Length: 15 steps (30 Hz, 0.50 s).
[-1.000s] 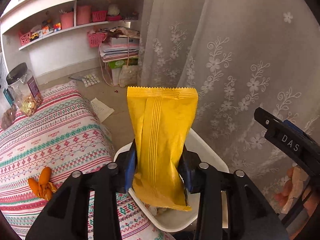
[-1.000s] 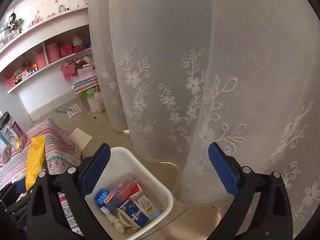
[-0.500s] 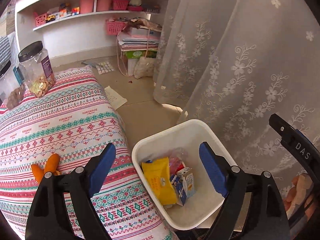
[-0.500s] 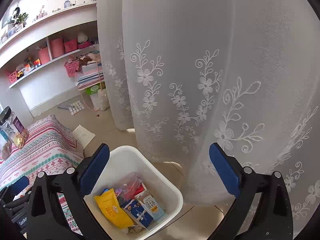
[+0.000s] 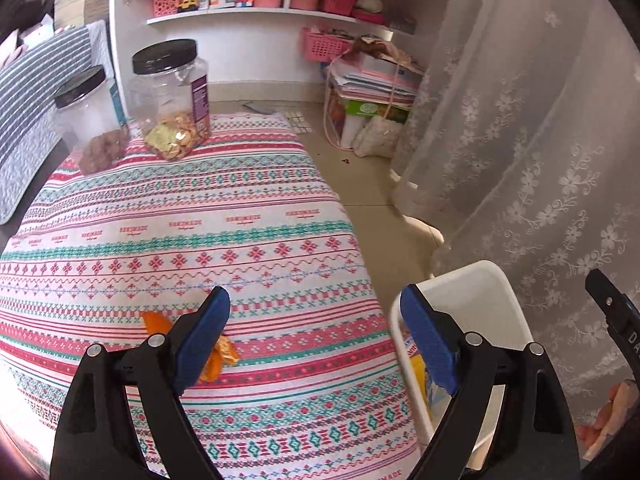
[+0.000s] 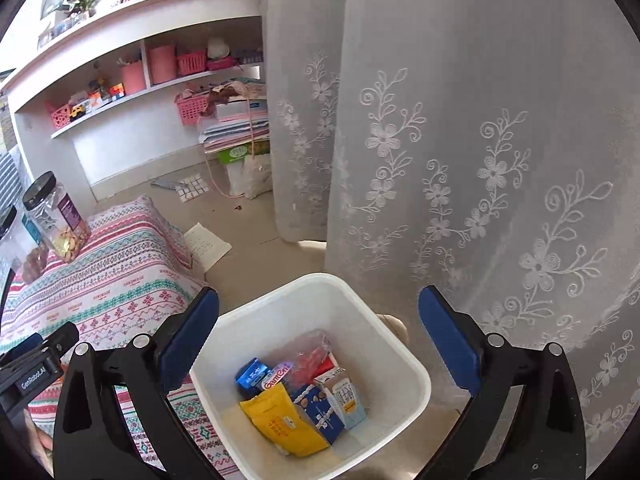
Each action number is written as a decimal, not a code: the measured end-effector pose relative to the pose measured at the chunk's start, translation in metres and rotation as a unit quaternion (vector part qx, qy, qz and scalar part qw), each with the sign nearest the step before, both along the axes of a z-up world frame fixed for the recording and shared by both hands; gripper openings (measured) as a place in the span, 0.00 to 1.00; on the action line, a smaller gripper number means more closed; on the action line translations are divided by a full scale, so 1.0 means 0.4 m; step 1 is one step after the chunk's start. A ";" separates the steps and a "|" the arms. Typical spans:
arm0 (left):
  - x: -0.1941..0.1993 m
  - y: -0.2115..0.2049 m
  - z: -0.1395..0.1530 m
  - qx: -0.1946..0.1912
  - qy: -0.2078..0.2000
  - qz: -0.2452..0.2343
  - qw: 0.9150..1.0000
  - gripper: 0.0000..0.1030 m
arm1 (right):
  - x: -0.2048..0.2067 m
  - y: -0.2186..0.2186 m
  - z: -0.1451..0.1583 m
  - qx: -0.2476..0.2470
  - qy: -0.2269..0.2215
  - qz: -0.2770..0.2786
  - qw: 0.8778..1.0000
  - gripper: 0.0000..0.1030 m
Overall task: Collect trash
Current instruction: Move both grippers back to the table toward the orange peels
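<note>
A white trash bin stands on the floor beside the patterned table. In it lie a yellow snack packet, small cartons and other wrappers. My right gripper is open and empty, hovering above the bin. My left gripper is open and empty over the table's right edge, with the bin to its right. An orange wrapper lies on the cloth just behind the left finger, partly hidden by it.
The table wears a striped patterned cloth. Two black-lidded snack jars stand at its far end. A lace curtain hangs right behind the bin. Shelves with pink baskets and a paper stack line the far wall.
My left gripper opened and dropped the yellow packet into the bin, then swung left over the table toward the orange wrapper. My right gripper stayed open above the bin.
</note>
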<state>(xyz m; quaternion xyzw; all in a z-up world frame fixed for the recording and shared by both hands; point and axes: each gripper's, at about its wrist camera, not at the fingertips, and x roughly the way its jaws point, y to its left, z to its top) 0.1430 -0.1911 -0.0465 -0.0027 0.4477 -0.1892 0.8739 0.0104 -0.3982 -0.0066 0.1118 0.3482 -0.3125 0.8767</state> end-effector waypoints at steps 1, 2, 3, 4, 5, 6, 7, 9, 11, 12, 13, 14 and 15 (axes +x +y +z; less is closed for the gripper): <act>0.012 0.018 -0.007 0.004 0.004 0.010 1.000 0.83 | 0.008 0.013 -0.002 0.001 0.002 0.007 1.000 0.93; 0.023 0.036 -0.015 0.010 0.007 0.022 1.000 0.83 | 0.017 0.025 -0.005 0.002 0.004 0.015 1.000 0.93; 0.032 0.055 -0.024 0.016 0.010 0.035 0.999 0.83 | 0.026 0.038 -0.009 0.004 0.007 0.024 1.000 0.93; 0.043 0.076 -0.035 0.019 0.016 0.049 0.998 0.83 | 0.035 0.050 -0.013 0.005 0.011 0.033 0.999 0.93; 0.053 0.097 -0.048 0.019 0.023 0.065 0.997 0.83 | 0.043 0.062 -0.017 0.005 0.016 0.042 0.999 0.93; 0.066 0.122 -0.062 0.014 0.033 0.083 0.996 0.83 | 0.051 0.076 -0.022 0.005 0.021 0.051 0.998 0.93; 0.077 0.148 -0.075 0.006 0.042 0.101 0.994 0.83 | 0.058 0.088 -0.026 0.004 0.025 0.059 0.998 0.93; 0.101 0.191 -0.105 -0.001 0.064 0.132 0.989 0.83 | 0.069 0.110 -0.034 0.002 0.034 0.075 0.997 0.93; 0.120 0.226 -0.133 -0.008 0.089 0.153 0.984 0.82 | 0.078 0.126 -0.039 -0.001 0.039 0.085 0.996 0.93; 0.126 0.240 -0.148 -0.010 0.100 0.161 0.982 0.80 | 0.081 0.131 -0.040 -0.001 0.041 0.089 0.995 0.93; 0.131 0.251 -0.163 -0.011 0.112 0.169 0.979 0.77 | 0.084 0.136 -0.041 0.000 0.043 0.092 0.995 0.93; 0.134 0.258 -0.178 -0.010 0.123 0.174 0.977 0.76 | 0.087 0.138 -0.042 0.002 0.044 0.094 0.995 0.93; 0.136 0.265 -0.194 -0.006 0.134 0.180 0.975 0.75 | 0.089 0.139 -0.044 0.005 0.046 0.096 0.994 0.93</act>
